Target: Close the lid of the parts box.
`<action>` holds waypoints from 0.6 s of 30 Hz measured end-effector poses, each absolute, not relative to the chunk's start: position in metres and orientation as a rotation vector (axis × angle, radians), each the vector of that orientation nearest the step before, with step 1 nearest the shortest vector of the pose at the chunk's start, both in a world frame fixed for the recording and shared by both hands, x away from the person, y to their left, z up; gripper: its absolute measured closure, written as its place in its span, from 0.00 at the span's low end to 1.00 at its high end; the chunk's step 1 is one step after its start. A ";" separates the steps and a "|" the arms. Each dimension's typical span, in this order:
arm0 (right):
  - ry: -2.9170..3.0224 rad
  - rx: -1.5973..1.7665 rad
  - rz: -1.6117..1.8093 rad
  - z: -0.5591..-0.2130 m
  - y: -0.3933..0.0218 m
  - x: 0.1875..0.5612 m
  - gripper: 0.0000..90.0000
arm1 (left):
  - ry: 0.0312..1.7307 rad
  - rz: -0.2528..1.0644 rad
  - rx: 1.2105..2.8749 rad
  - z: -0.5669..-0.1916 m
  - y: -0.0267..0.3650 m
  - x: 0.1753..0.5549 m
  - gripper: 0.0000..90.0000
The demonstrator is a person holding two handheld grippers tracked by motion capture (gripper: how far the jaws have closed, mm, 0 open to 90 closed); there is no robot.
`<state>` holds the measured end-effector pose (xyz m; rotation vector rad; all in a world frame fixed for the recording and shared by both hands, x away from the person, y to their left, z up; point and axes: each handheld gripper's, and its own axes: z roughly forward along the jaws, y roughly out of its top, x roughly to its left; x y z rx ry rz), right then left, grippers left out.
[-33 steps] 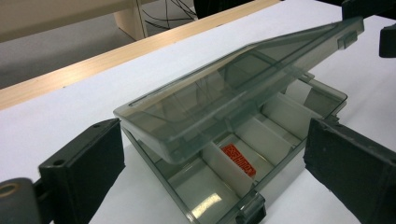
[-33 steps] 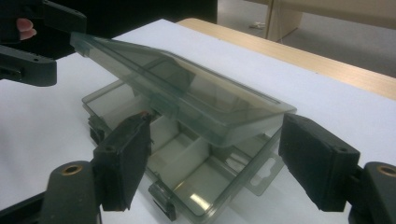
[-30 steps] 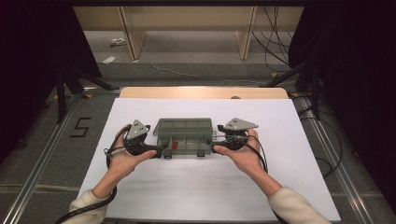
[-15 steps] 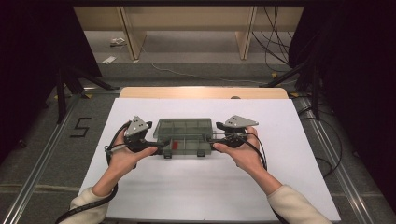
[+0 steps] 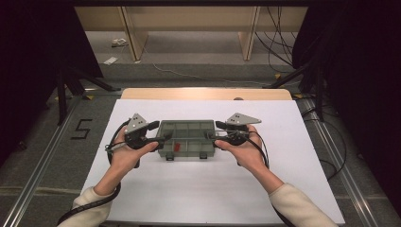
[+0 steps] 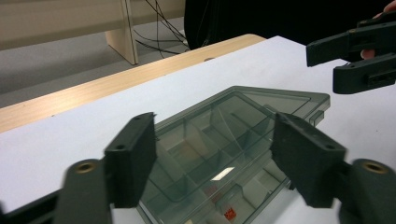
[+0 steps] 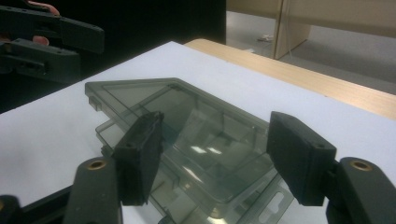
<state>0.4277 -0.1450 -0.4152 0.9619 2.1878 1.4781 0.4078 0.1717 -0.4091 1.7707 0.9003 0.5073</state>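
Observation:
A smoky translucent compartment box [image 5: 184, 135] lies across the middle of the white table. A small red piece [image 5: 176, 146] sits in a front compartment. In both gripper views its clear lid [image 7: 177, 107] looks tilted up off the base. My left gripper [image 5: 160, 132] is at the box's left end and my right gripper [image 5: 215, 131] at its right end. Both pairs of jaws have just been closing. The left gripper [image 6: 215, 135] and the right gripper [image 7: 217, 135] each straddle the box's end with gaps still showing beside the pads.
The white tabletop [image 5: 203, 189] has free room in front of and beside the box. A wooden strip [image 5: 203, 93] runs along its far edge. Past it are the floor, wooden furniture legs [image 5: 132, 38] and loose cables [image 5: 279, 28]. Metal rails flank the table.
Both grippers' jaws stand a little narrower than before. Hands and box have stayed in place.

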 end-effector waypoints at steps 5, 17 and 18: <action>2.179 0.955 1.486 -0.414 -0.145 0.430 0.54 | 0.914 0.524 1.781 -0.408 0.171 0.409 0.58; 2.201 0.943 1.491 -0.416 -0.147 0.432 1.00 | 0.961 0.512 1.841 -0.413 0.170 0.409 0.99; 2.210 0.943 1.484 -0.417 -0.147 0.432 1.00 | 0.964 0.511 1.845 -0.413 0.170 0.409 0.99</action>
